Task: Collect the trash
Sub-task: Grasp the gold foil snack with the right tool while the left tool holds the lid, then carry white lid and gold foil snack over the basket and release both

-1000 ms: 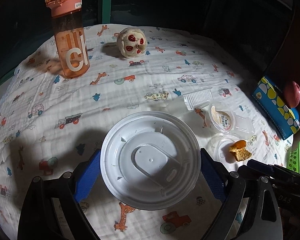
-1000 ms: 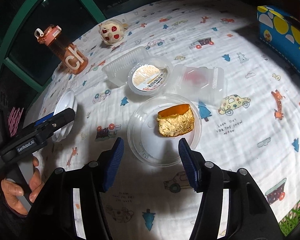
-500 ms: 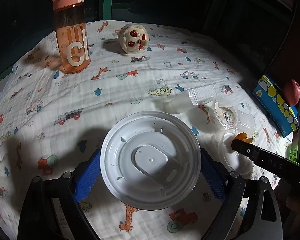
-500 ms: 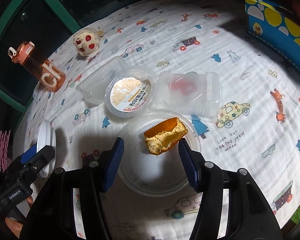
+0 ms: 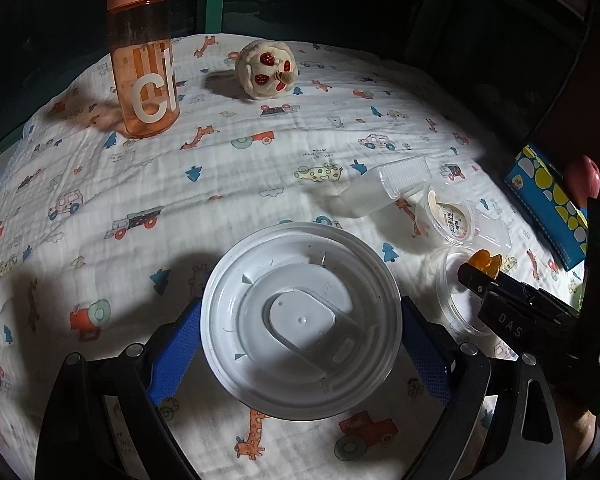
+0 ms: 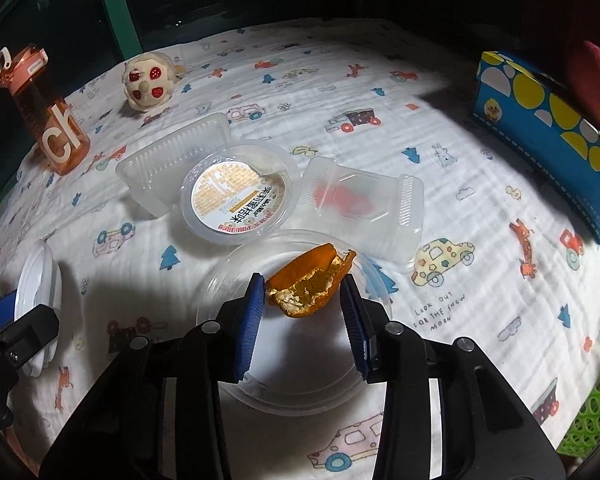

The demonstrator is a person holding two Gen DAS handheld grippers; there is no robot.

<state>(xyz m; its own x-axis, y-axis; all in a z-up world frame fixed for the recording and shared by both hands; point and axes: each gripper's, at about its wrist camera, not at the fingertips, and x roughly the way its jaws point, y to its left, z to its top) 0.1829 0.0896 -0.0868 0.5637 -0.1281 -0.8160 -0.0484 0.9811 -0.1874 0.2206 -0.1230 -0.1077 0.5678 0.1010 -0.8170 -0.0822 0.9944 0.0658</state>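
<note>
The right gripper [image 6: 304, 288] has just been closing; its blue pads now pinch the orange peel [image 6: 308, 282] over a clear dish [image 6: 236, 376] at the frame's lower centre. The left gripper [image 5: 300, 332] clamps a white lid [image 5: 300, 320] at bottom centre of its view. The bottle [image 5: 142, 48] stands upper left.
</note>
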